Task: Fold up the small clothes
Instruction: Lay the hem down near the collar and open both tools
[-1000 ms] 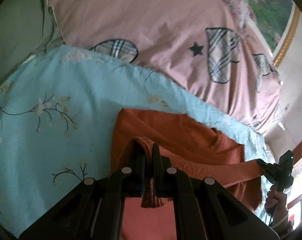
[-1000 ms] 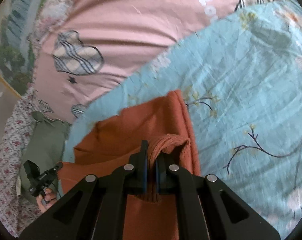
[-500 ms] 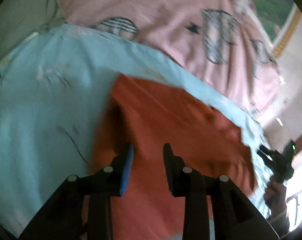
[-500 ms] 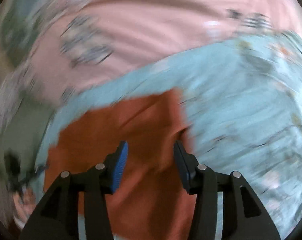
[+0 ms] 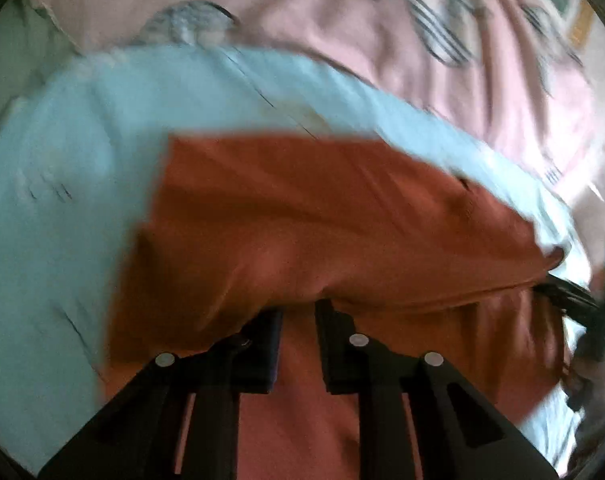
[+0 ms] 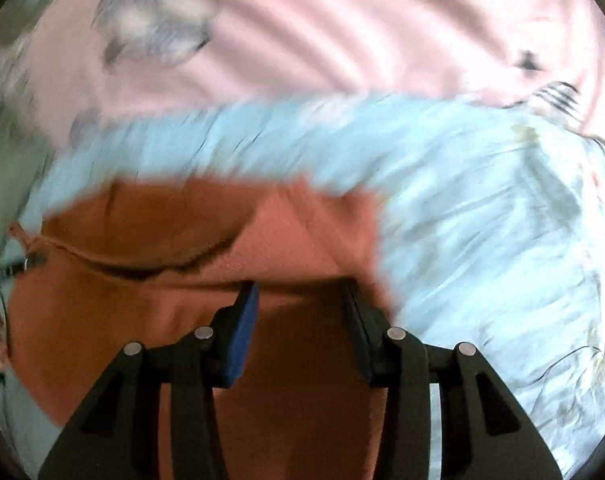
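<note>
An orange knit garment (image 5: 322, 232) lies folded over on the light blue floral sheet (image 5: 62, 200); it also shows in the right wrist view (image 6: 150, 320). My left gripper (image 5: 298, 312) is open and empty, its fingers just above the garment's folded edge. My right gripper (image 6: 302, 292) is open wide and empty over the garment's right side, on the same sheet (image 6: 482, 220). The right gripper also shows at the right edge of the left wrist view (image 5: 590, 308). Both views are motion-blurred.
A pink quilt with plaid hearts and black stars (image 5: 382, 40) lies beyond the sheet, also in the right wrist view (image 6: 342, 32). A green cloth (image 5: 10, 60) lies at the far left.
Both grippers let go of the garment's hem, which they pinched one second ago, and opened. The garment now lies folded on the sheet. Both grippers have drawn back and lower.
</note>
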A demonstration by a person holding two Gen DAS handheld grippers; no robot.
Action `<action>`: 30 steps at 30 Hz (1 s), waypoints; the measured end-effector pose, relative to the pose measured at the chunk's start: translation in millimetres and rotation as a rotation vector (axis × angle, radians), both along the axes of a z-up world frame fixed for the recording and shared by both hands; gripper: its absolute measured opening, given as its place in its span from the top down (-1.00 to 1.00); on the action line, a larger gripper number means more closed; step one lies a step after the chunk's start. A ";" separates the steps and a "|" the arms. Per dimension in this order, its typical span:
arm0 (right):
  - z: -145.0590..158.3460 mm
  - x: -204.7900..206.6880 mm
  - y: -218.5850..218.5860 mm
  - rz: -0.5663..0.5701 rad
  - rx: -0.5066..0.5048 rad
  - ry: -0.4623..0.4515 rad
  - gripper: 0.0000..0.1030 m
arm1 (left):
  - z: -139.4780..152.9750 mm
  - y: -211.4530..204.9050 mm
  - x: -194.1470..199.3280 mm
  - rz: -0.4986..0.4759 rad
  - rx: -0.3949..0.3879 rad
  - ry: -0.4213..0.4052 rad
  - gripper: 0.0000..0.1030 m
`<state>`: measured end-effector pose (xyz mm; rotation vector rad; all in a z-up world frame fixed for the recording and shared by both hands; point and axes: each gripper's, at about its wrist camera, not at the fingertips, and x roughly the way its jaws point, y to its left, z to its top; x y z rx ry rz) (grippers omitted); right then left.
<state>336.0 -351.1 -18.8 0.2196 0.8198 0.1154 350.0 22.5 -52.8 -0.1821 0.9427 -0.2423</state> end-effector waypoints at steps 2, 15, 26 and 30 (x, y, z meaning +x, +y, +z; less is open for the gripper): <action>8.8 -10.9 -7.9 -0.023 0.048 -0.018 0.12 | 9.2 21.3 21.1 0.087 -0.011 -0.015 0.65; -21.4 -122.8 49.7 0.124 0.197 0.028 0.11 | 10.0 47.1 -115.6 0.091 -0.174 -0.014 0.44; -37.0 -180.5 60.7 0.112 0.318 0.071 0.11 | -21.1 42.5 -210.4 0.103 -0.249 0.033 0.25; -36.9 -185.6 64.6 0.121 0.332 0.077 0.10 | -33.4 43.9 -205.9 0.136 -0.271 0.047 0.19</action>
